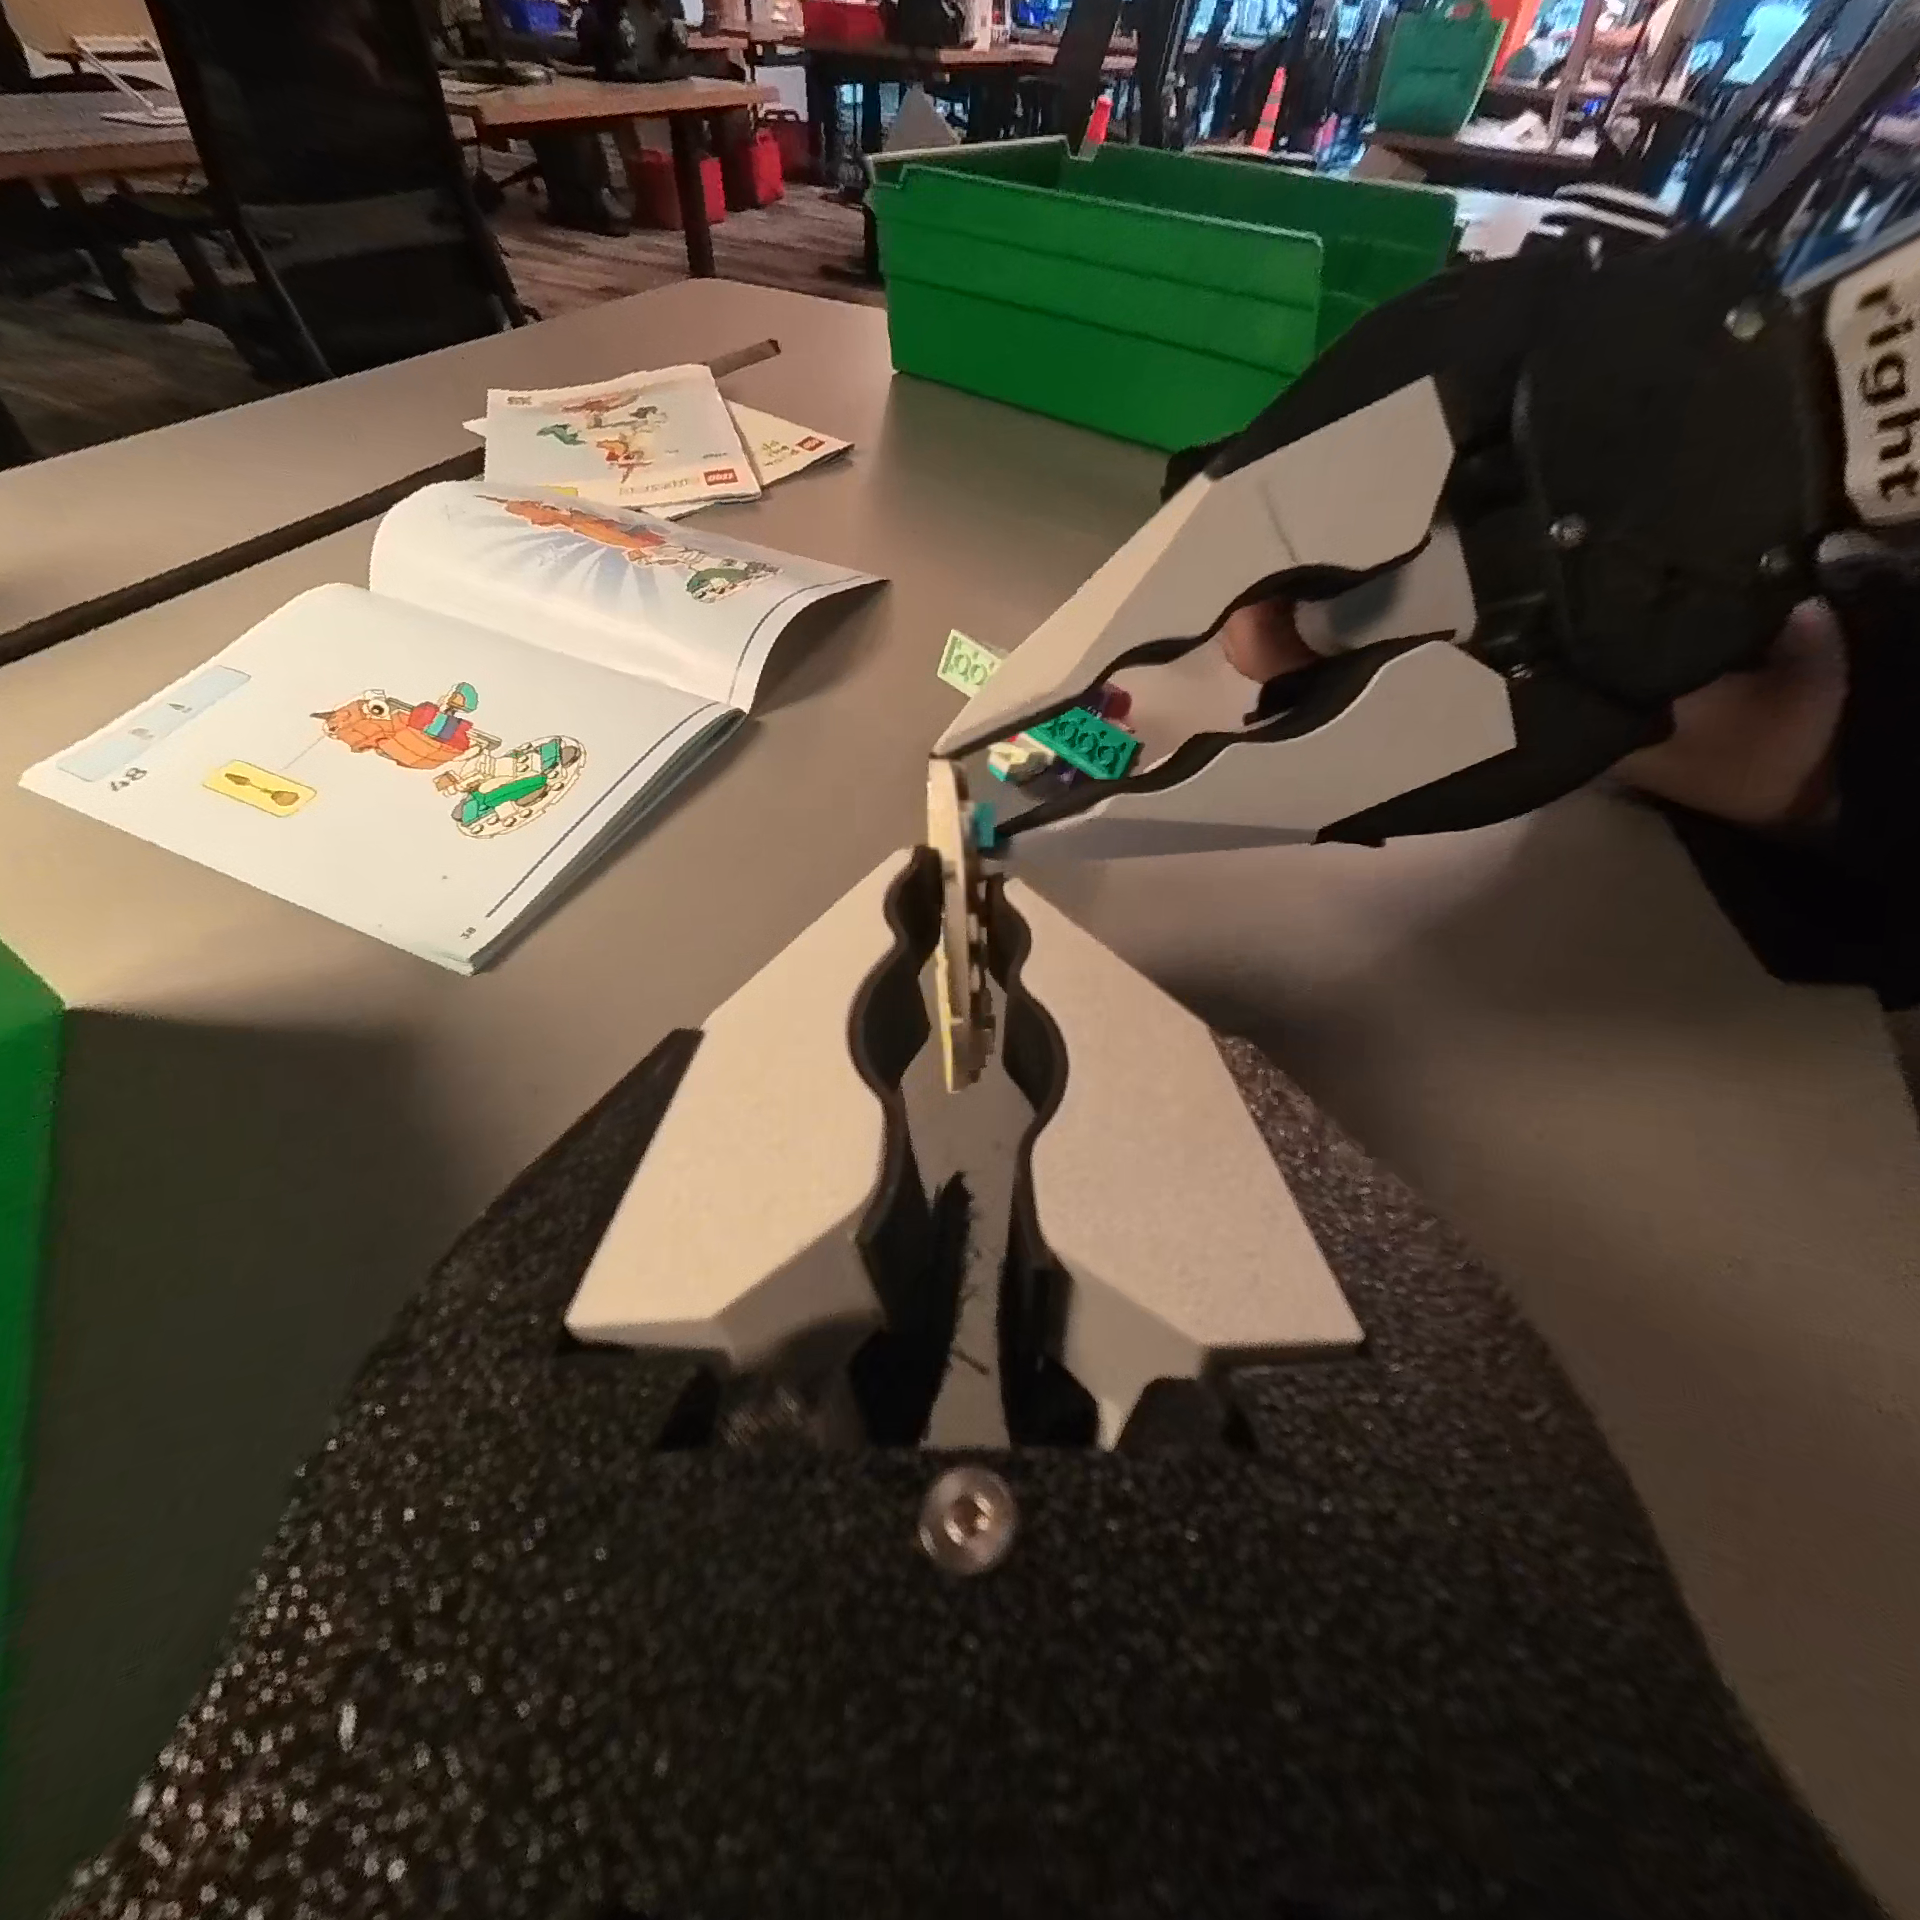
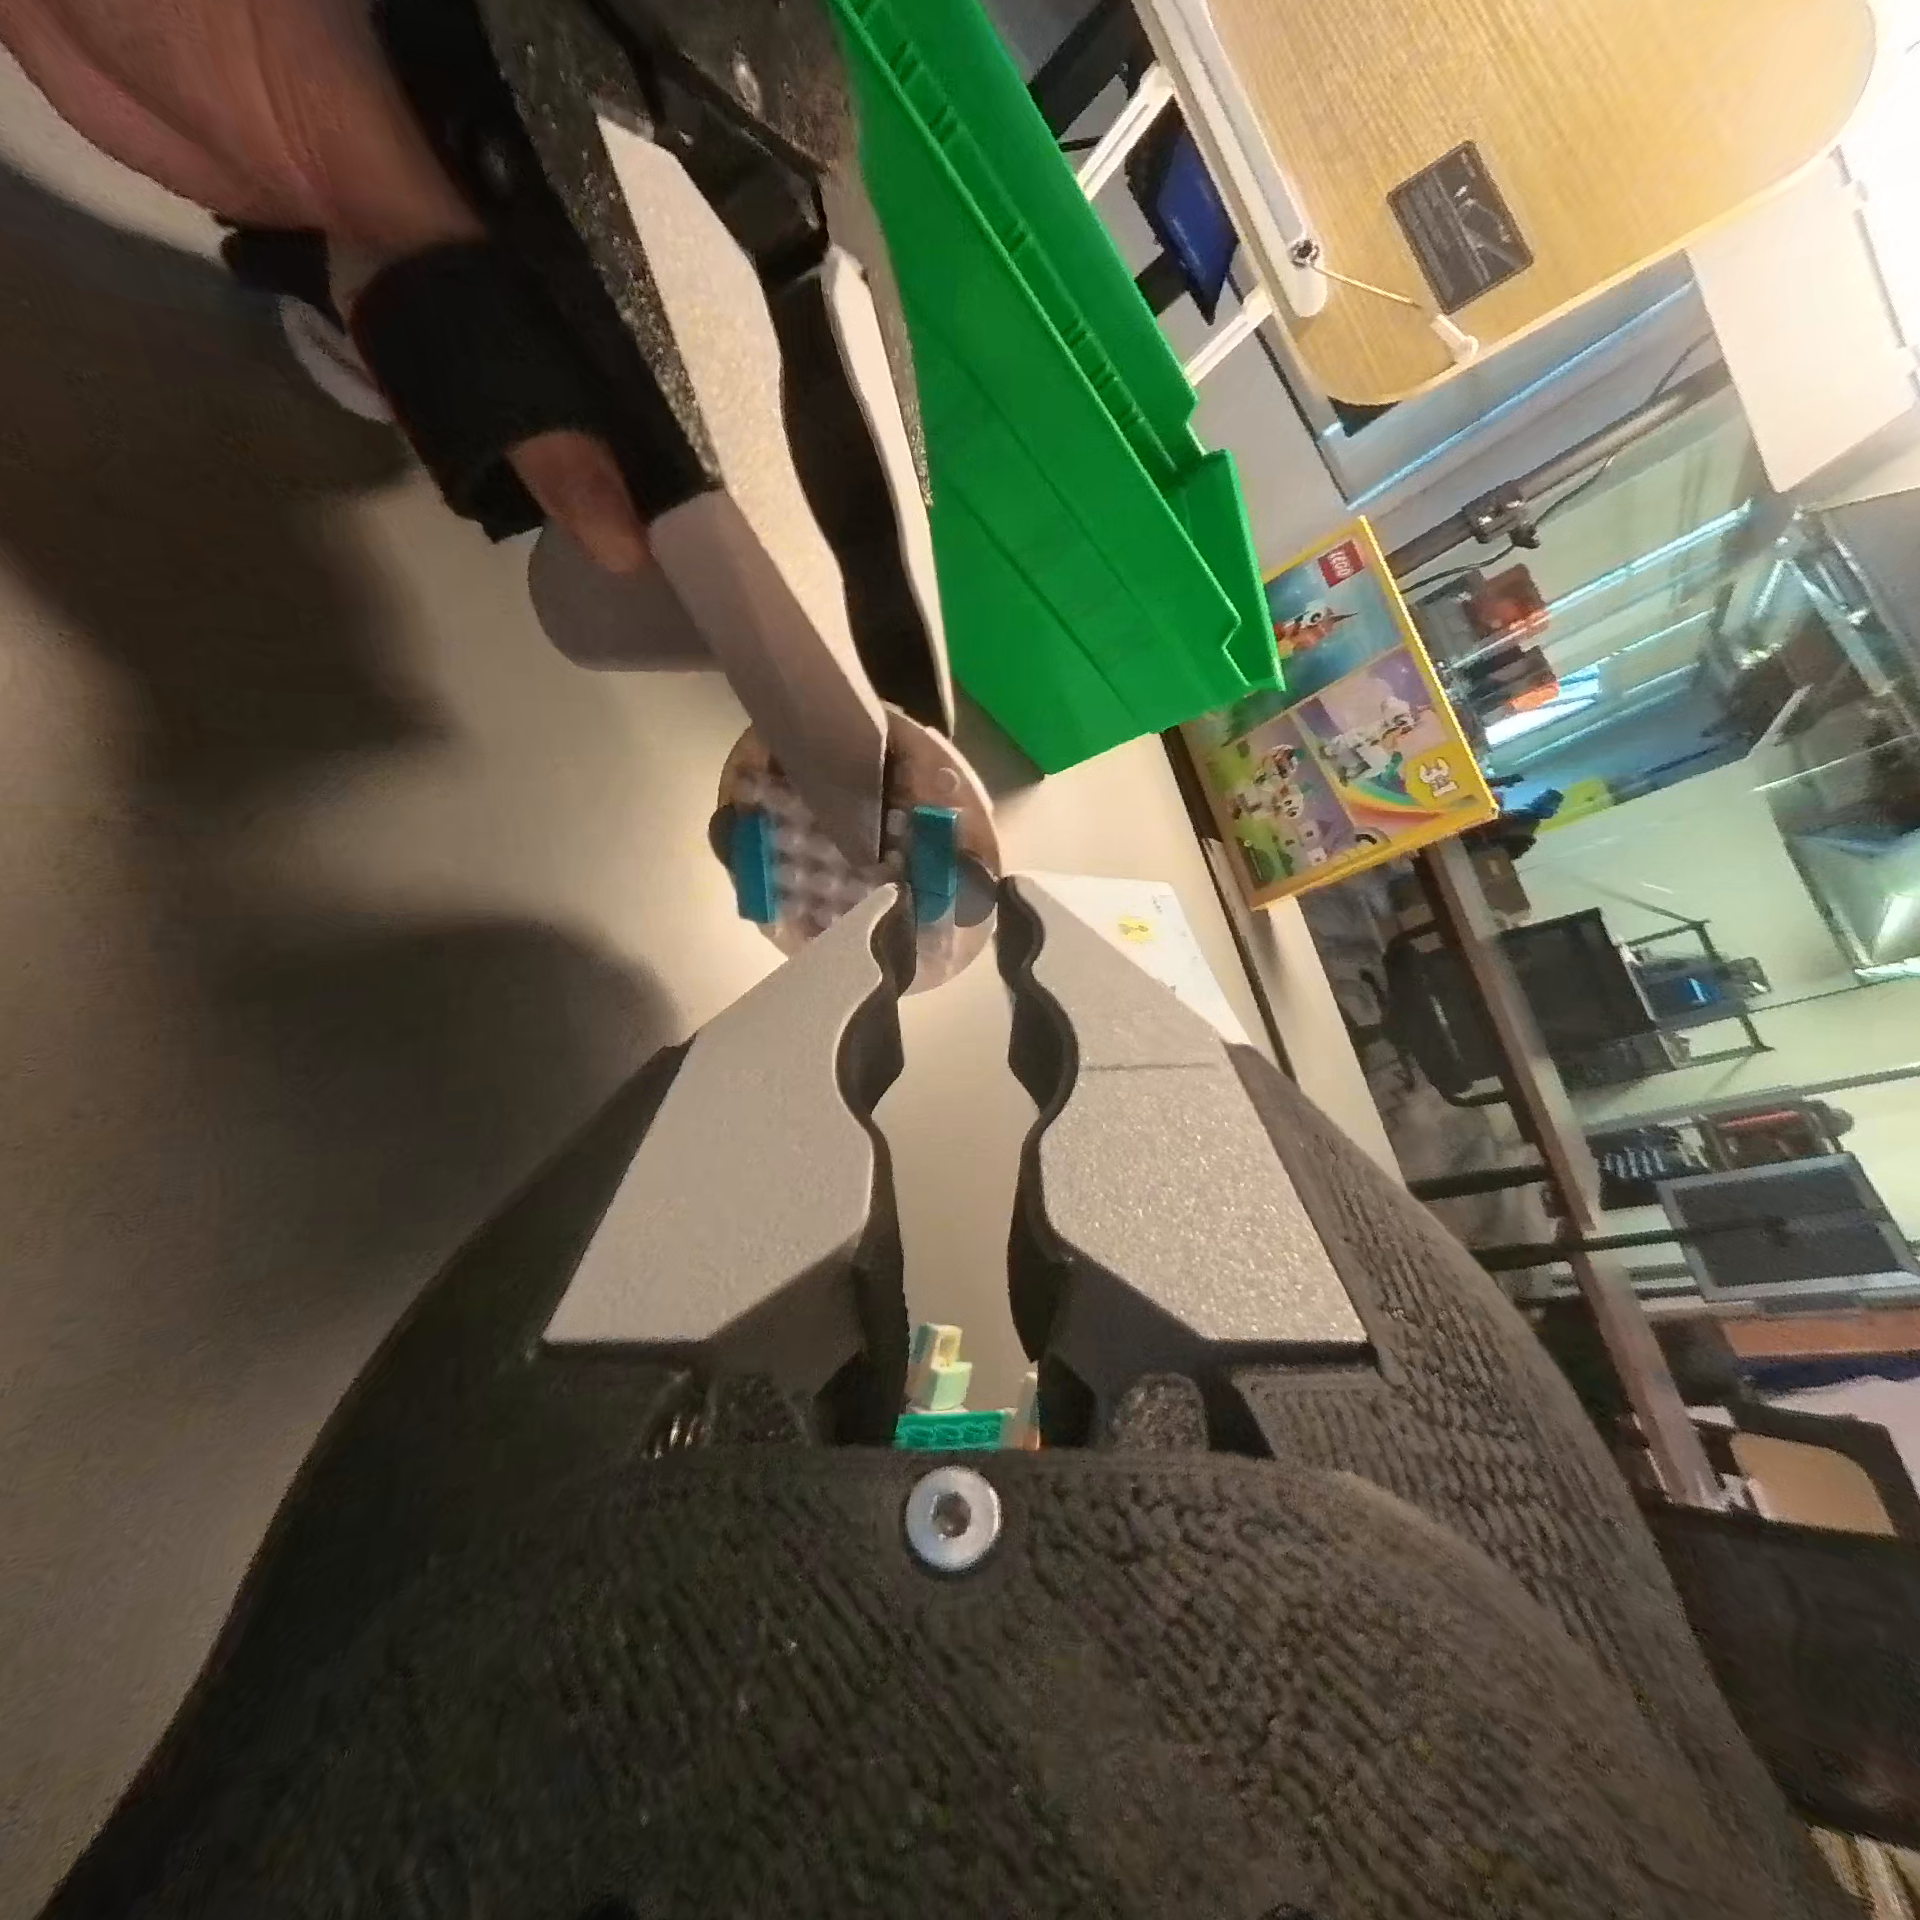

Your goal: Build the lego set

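Note:
My left gripper (image 1: pixel 961 862) is shut on a round tan studded plate (image 1: pixel 948 810) and holds it edge-on above the grey table (image 1: pixel 1351 1039). In the right wrist view the plate (image 2: pixel 961 800) faces the camera with two teal pieces on it: one at the left (image 2: pixel 753 857) and one by the fingertips (image 2: pixel 928 852). My right gripper (image 2: pixel 945 888) is open. Its tips straddle that teal piece (image 1: pixel 979 826), one fingertip (image 2: pixel 883 904) touches it, and the other stands apart near the plate's rim. The right gripper also shows in the left wrist view (image 1: pixel 977 790), and the left gripper in the right wrist view (image 2: pixel 904 769).
An open instruction booklet (image 1: pixel 416 748) and smaller booklets (image 1: pixel 644 436) lie on the left of the table. Green bins (image 1: pixel 1091 270) stand at the back, and another green bin (image 1: pixel 21 1143) is at the left edge. Loose bricks (image 1: pixel 1091 743) lie under the right gripper. A yellow toy box (image 2: pixel 1351 727) stands beyond. Both grippers' tips are close together, under 4 cm apart.

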Demonstrator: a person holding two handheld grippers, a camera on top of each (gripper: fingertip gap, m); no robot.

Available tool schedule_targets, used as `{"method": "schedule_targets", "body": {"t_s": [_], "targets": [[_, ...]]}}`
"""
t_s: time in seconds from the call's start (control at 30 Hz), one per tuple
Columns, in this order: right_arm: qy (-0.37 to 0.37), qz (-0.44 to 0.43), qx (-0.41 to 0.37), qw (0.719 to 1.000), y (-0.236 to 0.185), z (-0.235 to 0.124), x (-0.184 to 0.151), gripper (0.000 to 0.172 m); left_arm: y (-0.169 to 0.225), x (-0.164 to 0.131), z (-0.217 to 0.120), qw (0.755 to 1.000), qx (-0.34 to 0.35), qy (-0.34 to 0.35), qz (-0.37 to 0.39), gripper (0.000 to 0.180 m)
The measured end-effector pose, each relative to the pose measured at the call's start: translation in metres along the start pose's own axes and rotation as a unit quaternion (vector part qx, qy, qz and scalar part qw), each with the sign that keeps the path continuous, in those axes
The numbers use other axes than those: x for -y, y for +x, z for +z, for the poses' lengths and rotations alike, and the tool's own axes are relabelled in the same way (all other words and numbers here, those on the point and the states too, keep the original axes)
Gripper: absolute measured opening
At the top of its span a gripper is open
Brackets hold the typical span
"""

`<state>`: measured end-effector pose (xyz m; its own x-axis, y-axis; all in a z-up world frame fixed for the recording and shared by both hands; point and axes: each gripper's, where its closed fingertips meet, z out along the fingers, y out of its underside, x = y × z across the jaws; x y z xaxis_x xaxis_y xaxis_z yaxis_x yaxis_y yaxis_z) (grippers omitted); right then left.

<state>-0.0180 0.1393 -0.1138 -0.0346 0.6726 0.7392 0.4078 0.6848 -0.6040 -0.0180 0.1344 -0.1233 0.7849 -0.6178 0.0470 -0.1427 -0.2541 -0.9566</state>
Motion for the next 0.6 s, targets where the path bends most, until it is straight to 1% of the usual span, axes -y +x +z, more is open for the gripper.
{"method": "schedule_targets", "body": {"t_s": [0.3, 0.6], "targets": [[0.000, 0.023, 0.040, 0.999, -0.0049, -0.0015, -0.0058, 0.013, 0.0028, -0.0060, 0.0044, 0.997, 0.022, -0.023, 0.070, 0.006], [0.012, 0.075, 0.076, 0.994, -0.0064, -0.0039, -0.0074, 0.013, 0.0066, -0.0067, 0.0064, 0.995, 0.020, -0.026, 0.091, 0.006]]}}
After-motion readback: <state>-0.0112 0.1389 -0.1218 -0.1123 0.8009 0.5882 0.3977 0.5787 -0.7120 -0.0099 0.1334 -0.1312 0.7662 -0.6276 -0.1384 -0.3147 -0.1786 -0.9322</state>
